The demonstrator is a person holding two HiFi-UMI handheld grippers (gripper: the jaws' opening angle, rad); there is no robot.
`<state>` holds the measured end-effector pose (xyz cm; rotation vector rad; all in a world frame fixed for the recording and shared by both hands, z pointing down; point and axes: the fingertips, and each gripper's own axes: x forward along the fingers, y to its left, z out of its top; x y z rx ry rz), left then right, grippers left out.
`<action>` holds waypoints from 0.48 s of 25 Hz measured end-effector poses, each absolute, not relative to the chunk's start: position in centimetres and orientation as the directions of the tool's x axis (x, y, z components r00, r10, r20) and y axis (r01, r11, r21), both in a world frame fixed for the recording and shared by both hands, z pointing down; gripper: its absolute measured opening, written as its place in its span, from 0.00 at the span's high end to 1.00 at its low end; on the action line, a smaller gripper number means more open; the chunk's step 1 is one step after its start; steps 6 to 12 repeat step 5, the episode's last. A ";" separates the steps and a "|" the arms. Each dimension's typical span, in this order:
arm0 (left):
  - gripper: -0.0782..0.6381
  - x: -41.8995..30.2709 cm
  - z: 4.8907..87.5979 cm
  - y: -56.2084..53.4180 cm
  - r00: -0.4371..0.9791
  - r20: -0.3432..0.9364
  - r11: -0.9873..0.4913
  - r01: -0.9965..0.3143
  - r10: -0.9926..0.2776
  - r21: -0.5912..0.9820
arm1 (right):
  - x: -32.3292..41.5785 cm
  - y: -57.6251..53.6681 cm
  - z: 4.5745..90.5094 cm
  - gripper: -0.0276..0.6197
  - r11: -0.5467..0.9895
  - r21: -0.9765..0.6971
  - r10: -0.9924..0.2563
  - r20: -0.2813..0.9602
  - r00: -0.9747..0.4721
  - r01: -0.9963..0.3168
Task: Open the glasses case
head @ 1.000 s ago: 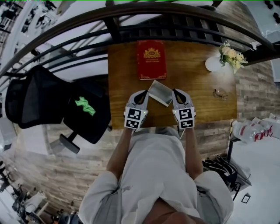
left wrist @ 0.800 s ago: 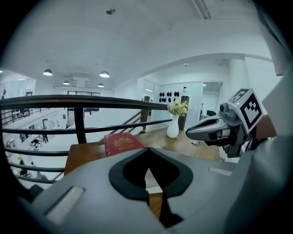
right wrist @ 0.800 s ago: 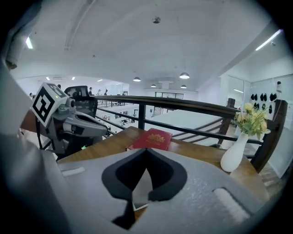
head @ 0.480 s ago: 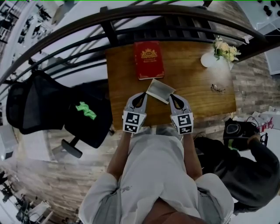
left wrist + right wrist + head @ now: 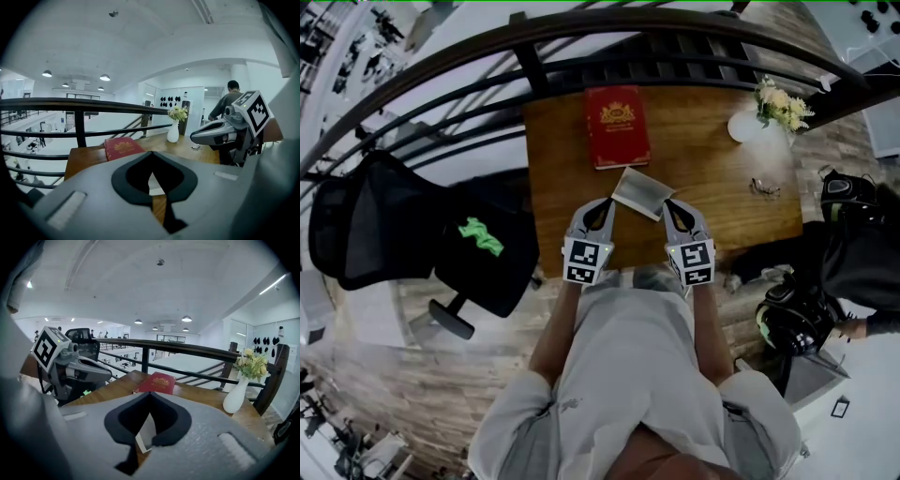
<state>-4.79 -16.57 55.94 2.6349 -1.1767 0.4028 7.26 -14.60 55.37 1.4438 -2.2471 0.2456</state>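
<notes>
Glasses case (image 5: 639,192) is lying flat on the wooden table (image 5: 722,220), near the front edge and a bit skewed. It sits right between the two grippers, with the red book (image 5: 617,126) just behind it.

Biggest thing around is the dark railing (image 5: 581,56) curving along the far side of the table. Off to the left there's a black office chair (image 5: 412,234) with something bright green (image 5: 480,236) on its seat. On the right, a person in dark clothes (image 5: 853,253) is crouched beside the table.

On to the tongs. The left gripper (image 5: 608,203) has its jaws closed together, tips meeting, nothing pinched between them. In its own view you just see a pale bit of the case through the hole between the pads (image 5: 140,185). Same deal with the right gripper (image 5: 667,204): jaws together, not clamped on anything, the case's edge showing behind the pads (image 5: 166,425). From the head view, each tip sits right at an end of the case, left tip at the left end and right tip at the right end. Can't tell for sure if they're actually touching it.

Smaller stuff: a white vase (image 5: 748,125) with pale flowers at the far right corner, and a pair of glasses (image 5: 764,189) lying on the table well to the right of the case.
</notes>
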 end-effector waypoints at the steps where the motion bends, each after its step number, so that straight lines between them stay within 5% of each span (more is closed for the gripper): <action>1: 0.86 -4.8 56.0 -16.7 0.640 0.339 -0.652 -0.752 -0.689 0.095 | 7.2 -14.7 55.4 0.95 0.436 0.093 -0.814 0.466 -0.348 -0.895; 12: 0.86 -4.9 56.4 -17.0 0.641 0.346 -0.652 -0.751 -0.685 0.101 | 7.0 -15.2 55.6 0.95 0.439 0.094 -0.810 0.473 -0.348 -0.894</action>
